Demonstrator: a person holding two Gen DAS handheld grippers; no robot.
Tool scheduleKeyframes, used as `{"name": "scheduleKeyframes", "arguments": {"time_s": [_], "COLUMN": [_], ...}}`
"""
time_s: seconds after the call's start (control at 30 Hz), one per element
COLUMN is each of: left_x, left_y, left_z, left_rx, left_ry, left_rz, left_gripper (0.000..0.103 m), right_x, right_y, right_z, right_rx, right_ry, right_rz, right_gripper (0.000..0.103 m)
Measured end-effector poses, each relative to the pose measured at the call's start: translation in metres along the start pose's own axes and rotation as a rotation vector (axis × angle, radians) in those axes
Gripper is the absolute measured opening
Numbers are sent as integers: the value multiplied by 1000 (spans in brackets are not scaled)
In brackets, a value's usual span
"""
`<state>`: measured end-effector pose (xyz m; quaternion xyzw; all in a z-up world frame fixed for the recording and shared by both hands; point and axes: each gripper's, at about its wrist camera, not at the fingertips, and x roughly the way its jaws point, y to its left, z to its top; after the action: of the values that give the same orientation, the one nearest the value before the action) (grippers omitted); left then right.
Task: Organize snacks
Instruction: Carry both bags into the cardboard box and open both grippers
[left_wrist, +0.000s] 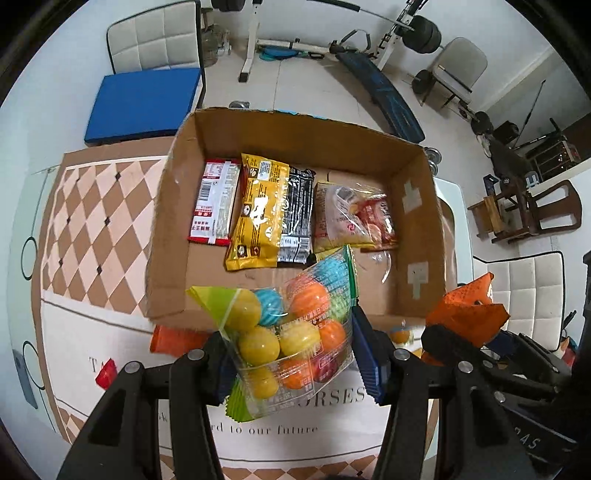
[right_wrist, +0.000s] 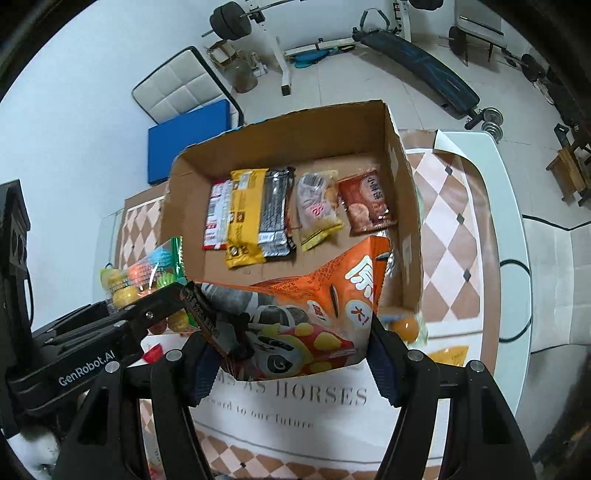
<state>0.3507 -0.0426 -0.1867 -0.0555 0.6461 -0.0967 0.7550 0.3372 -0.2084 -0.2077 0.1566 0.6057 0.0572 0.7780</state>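
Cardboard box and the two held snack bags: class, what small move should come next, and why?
Probably carry both bags forward over the box. The left gripper grips the ball bag, the right gripper the orange bag; both hang at its near edge, whose front floor is bare.

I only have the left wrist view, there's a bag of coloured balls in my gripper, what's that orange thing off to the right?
Observer: An orange snack bag with a panda cartoon, clamped in the right gripper.
Operator: What's in the cardboard box behind the clear packet?
Observer: A reddish-brown biscuit packet lies flat beside the clear packet, nearest the cardboard box's right wall.
Operator: Anything loose near the box?
Observer: A yellow packet lies on the tablecloth, right of the right gripper.
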Motion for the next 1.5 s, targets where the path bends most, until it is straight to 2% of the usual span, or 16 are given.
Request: {"name": "scheduleKeyframes", "arguments": {"time_s": [0.4, 0.77, 0.83, 0.93, 0.97, 1.03, 1.3, 1.5], "left_x": [82, 111, 112, 112, 112, 110, 100, 90], "left_y": [14, 24, 27, 33, 35, 38, 47, 47], "left_z": [36, 38, 38, 41, 42, 43, 48, 43], "left_rx": [-30, -17, -21, -19, -22, -15, -25, -20], "left_ry": [194, 269, 268, 261, 263, 259, 245, 229], "left_rz": [-32, 14, 40, 51, 51, 54, 61, 57], "left_gripper": [51, 54, 54, 61, 72, 86, 86, 86], "right_x": [80, 124, 132, 136, 136, 136, 137, 126], "right_y": [-20, -30, -33, -36, -36, -35, -30, -30], "right_z": [32, 36, 36, 37, 37, 37, 37, 36], "right_rx": [25, 45, 62, 68, 69, 65, 48, 45], "right_ry": [89, 184, 226, 243, 246, 251, 265, 242], "right_rz": [-69, -92, -85, -98, -104, -110, -157, -183], "right_gripper": [71, 73, 74, 80, 86, 88, 91, 91]}}
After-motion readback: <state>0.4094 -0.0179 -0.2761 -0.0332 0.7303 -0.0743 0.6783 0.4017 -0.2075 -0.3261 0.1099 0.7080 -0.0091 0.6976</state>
